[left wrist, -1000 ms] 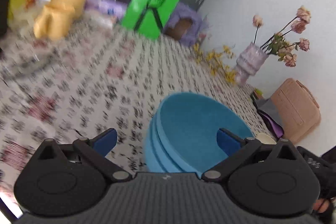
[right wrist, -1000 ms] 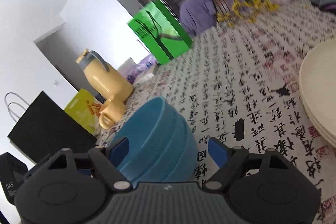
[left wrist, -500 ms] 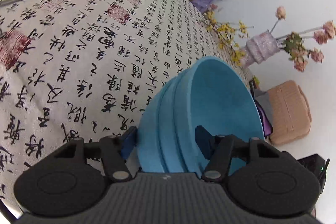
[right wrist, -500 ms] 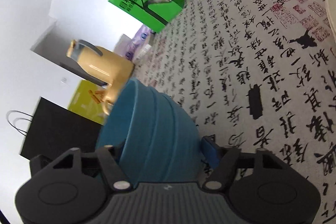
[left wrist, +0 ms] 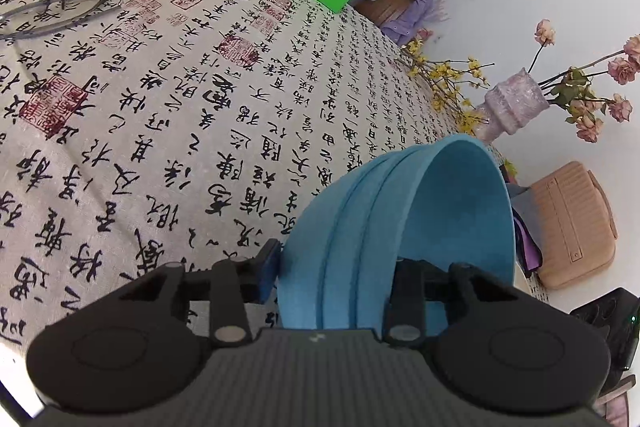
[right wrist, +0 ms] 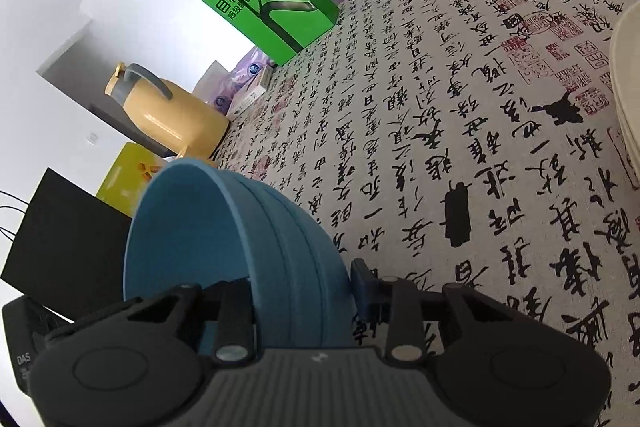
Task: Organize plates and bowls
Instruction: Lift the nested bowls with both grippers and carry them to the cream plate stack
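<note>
Both my grippers, left [left wrist: 334,263] and right [right wrist: 304,287], clamp the stacked blue bowls [left wrist: 400,211], seemingly lifted; next, set down beside plates [right wrist: 628,75].

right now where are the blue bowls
The stacked blue bowls sit tilted over the tablecloth, rim gripped by the left tool and the right tool.
</note>
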Demonstrator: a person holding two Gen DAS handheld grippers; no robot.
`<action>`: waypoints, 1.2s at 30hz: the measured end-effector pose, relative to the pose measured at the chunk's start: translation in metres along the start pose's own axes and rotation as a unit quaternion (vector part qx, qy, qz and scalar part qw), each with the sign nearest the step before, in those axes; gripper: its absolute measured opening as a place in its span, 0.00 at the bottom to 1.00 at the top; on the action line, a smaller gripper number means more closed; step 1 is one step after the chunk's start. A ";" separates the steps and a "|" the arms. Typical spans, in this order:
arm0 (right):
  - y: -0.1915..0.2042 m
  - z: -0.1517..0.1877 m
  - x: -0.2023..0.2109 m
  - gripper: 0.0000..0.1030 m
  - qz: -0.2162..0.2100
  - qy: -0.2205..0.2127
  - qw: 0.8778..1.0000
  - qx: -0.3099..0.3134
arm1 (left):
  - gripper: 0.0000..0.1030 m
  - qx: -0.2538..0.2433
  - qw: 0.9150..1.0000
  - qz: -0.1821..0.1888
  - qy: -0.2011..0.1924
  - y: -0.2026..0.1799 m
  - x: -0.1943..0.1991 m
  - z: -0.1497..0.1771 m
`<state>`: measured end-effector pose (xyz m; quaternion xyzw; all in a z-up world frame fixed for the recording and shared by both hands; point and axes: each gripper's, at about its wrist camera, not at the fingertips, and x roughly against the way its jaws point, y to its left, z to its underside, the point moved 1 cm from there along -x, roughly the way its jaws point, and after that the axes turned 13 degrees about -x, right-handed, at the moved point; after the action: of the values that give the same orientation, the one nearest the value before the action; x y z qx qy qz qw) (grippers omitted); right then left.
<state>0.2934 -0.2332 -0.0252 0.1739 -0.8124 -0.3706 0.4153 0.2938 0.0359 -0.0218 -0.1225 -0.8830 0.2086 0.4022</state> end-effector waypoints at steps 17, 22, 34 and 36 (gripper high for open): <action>-0.010 -0.018 0.041 0.30 0.015 -0.023 1.000 0.010 | 0.39 -0.013 1.000 0.000 0.009 -0.049 -0.010 0.001; -0.019 -0.039 0.073 0.30 0.037 -0.040 0.998 0.022 | 0.39 -0.018 0.999 0.022 0.019 -0.086 -0.027 0.001; -0.066 -0.084 0.172 0.30 0.086 -0.116 0.990 0.002 | 0.39 -0.067 0.993 0.083 0.056 -0.200 -0.076 0.004; -0.075 -0.090 0.189 0.30 0.096 -0.129 0.987 -0.004 | 0.39 -0.075 0.991 0.094 0.063 -0.218 -0.085 0.006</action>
<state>0.2518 -0.4356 0.0561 0.0447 -0.8705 -0.3516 0.3415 0.3335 -0.1912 0.0200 -0.2477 -0.8535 0.1709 0.4255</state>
